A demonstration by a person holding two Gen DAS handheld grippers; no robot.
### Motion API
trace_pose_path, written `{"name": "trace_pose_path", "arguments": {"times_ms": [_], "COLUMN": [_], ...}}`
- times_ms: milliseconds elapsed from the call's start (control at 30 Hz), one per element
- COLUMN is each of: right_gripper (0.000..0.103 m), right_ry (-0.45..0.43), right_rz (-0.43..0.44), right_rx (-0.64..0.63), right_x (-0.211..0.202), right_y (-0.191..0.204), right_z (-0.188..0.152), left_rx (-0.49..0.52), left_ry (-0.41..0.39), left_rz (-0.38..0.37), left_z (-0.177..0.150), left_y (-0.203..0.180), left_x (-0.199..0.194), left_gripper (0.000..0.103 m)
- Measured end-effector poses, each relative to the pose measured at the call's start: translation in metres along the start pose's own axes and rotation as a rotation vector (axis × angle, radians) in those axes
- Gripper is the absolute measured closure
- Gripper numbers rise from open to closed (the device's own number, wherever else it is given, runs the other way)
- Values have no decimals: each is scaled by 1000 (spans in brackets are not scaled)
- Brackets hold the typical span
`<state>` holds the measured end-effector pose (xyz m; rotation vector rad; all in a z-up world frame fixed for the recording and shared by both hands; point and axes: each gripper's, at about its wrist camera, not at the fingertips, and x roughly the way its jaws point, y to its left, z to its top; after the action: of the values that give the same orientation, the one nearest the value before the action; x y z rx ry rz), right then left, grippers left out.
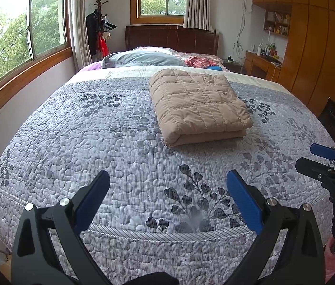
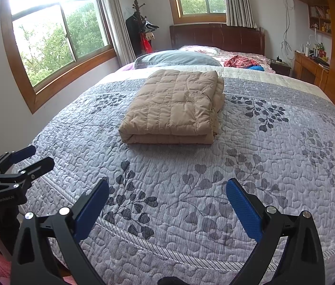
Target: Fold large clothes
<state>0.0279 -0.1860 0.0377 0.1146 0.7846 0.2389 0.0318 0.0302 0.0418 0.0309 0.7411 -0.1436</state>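
In the left wrist view, the left gripper (image 1: 167, 190) is held wide apart over the near edge of the grey leaf-patterned quilted bedspread (image 1: 96, 130); a folded tan quilted down garment (image 1: 198, 104) lies well beyond, mid-bed.

In the right wrist view, the right gripper (image 2: 167, 197) is likewise spread and empty. The garment (image 2: 172, 104) is judged light, puffy and slippery; its layered right edge would best be pinched.

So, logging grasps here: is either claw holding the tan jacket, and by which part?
Nothing is held. Left claw and right claw are open, away from the folded jacket.
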Motion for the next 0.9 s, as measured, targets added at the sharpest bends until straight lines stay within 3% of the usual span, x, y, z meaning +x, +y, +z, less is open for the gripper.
{"name": "trace_pose_path", "arguments": {"times_ms": [900], "right_gripper": [4], "right_ry": [8], "right_rz": [0], "right_rx": [-13], "right_x": [3], "right_y": [-2], "right_z": [0], "left_rx": [1], "left_ry": [9], "left_rz": [-8], "left_z": [0], "left_y": [2], "left_x": [5], "left_gripper": [5]}}
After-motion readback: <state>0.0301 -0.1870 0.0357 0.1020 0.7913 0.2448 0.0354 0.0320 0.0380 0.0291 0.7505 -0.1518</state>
